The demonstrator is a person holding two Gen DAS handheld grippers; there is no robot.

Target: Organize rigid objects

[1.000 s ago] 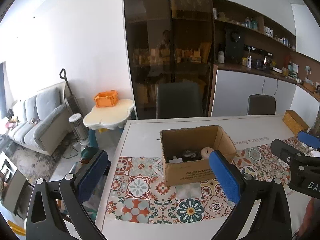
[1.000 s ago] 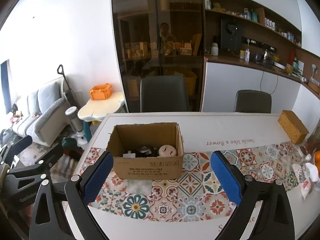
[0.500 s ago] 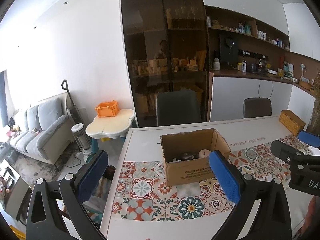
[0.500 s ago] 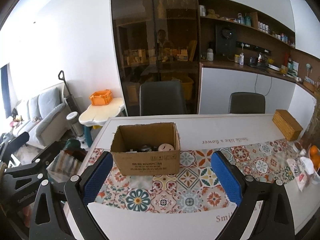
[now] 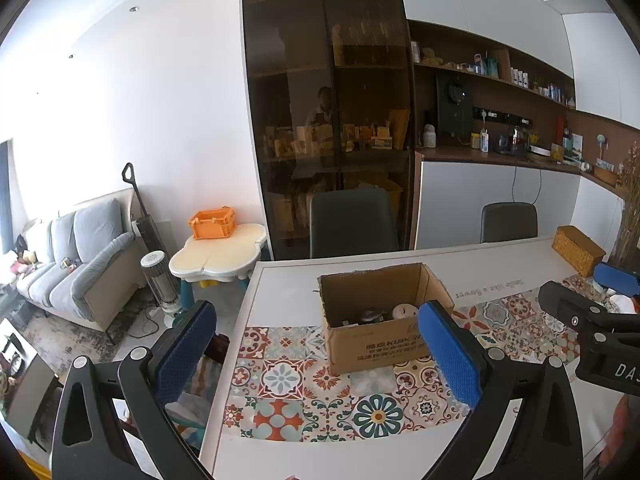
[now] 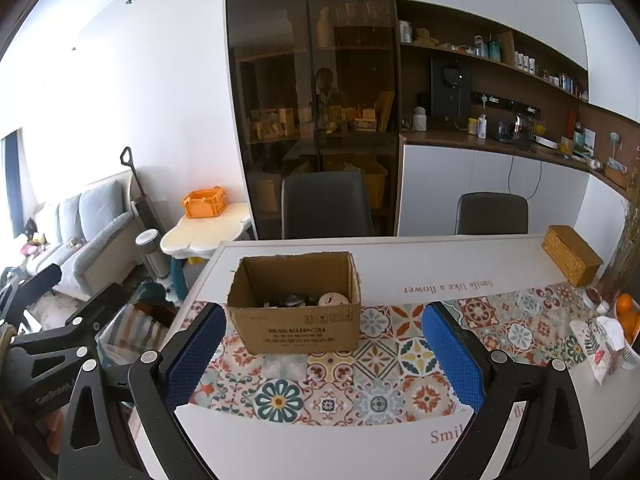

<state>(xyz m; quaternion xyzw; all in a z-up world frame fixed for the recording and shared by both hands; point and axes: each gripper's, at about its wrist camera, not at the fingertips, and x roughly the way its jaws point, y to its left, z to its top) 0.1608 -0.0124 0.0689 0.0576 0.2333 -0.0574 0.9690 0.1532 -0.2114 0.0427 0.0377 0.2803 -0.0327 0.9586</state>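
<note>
Cardboard box (image 6: pixel 295 304), top open, sits mid-frame on the tiled runner of the white counter (image 6: pixel 400 264), small round items inside. Woven basket (image 6: pixel 570 254) stands at the right edge. Left claw (image 5: pixel 316 354) and right claw (image 6: pixel 324 356) both gape wide and empty, short of the box.

Daylight was bright and even, strongest from the window (image 6: pixel 12 176) at far left, which washed out the white wall (image 5: pixel 168 112). The dark glass cabinet (image 6: pixel 312 92) threw back dim reflections; shadows on the table (image 6: pixel 400 264) were soft. Both views were sharp at centre, with heavy fisheye bending and black vignetting at the corners.
</note>
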